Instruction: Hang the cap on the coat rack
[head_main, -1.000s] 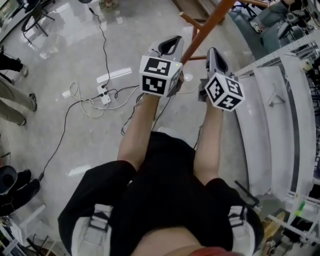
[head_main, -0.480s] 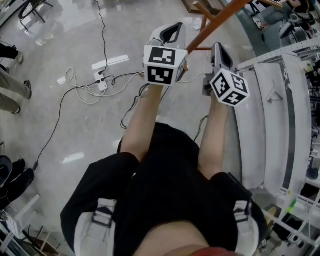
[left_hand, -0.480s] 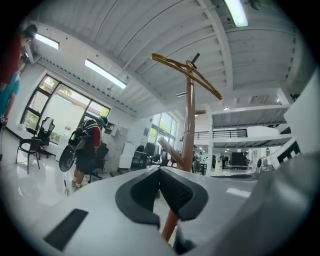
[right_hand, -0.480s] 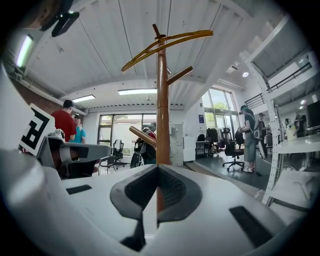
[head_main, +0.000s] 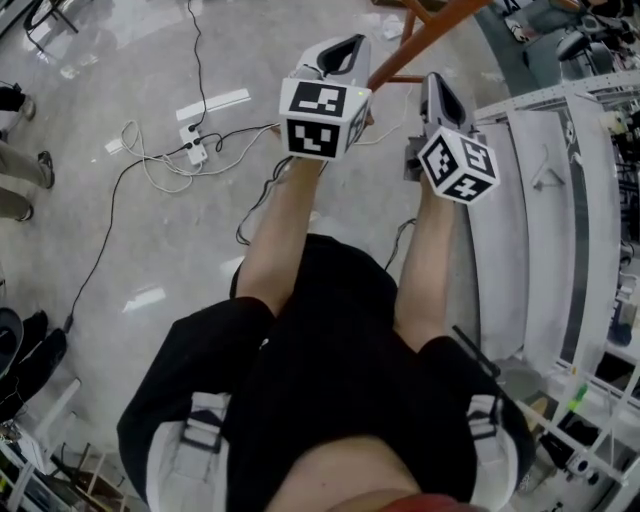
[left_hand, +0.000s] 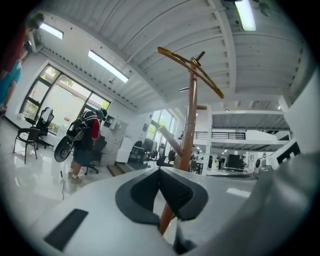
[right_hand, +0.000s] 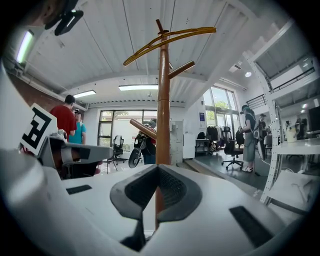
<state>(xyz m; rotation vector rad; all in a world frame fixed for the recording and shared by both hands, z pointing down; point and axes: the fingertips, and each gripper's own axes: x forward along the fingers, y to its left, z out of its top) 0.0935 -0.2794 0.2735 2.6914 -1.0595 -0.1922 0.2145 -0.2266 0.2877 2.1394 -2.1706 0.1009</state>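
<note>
The coat rack is a tall brown wooden pole (head_main: 425, 35) with curved arms at its top (left_hand: 192, 62). It stands just ahead of both grippers and rises straight beyond each pair of jaws (right_hand: 163, 100). My left gripper (head_main: 345, 48) is shut with nothing between its pads, its tip just left of the pole. Right of the pole, my right gripper (head_main: 433, 82) is also shut and empty. In the gripper views the left jaws (left_hand: 160, 172) and the right jaws (right_hand: 158, 170) meet in a closed line. No cap shows in any view.
A power strip with looping cables (head_main: 190, 140) lies on the glossy floor at the left. White metal shelving (head_main: 540, 250) runs along the right side. People's feet (head_main: 20, 170) show at the left edge, a person with a backpack (left_hand: 87, 140) stands farther off, and an office chair (right_hand: 235, 150) is at the right.
Both grippers have drifted a little up in the head view, toward the pole. The floor and cables shifted up and left as the head moved. Both stay shut.
</note>
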